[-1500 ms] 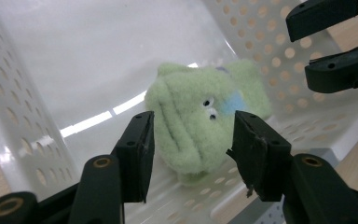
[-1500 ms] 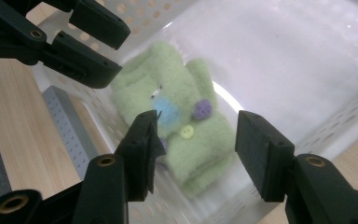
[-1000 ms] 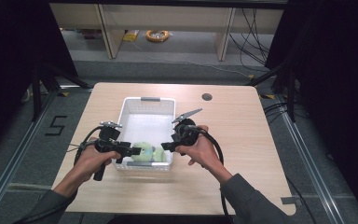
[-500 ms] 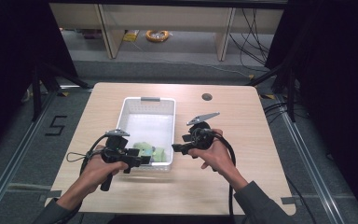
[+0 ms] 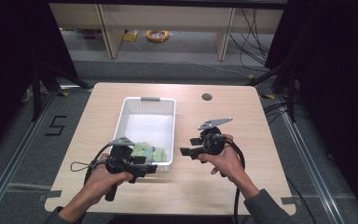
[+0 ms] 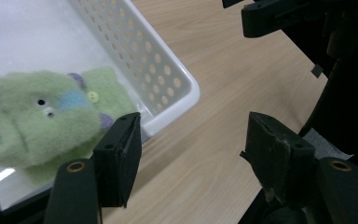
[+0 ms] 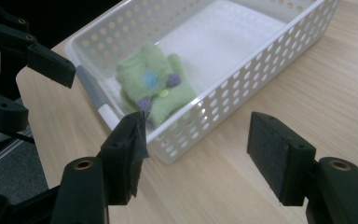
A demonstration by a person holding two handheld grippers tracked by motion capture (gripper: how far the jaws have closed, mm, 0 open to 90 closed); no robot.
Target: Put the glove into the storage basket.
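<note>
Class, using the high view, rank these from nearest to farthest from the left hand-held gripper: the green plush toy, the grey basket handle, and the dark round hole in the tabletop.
1. Green plush toy: in the white perforated plastic basket, near end, right beside the left hand-held gripper.
2. Grey basket handle: on the basket's far rim.
3. Dark round hole: far right of the tabletop.

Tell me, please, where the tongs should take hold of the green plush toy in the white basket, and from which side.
Probably from above. The green plush toy lies flat on the floor of the white basket, in the corner nearest the person, so the walls block any level approach. Pinch the raised, thick head end: it is soft and should bunch between the pads, while the flat body gives less to hold.
</note>
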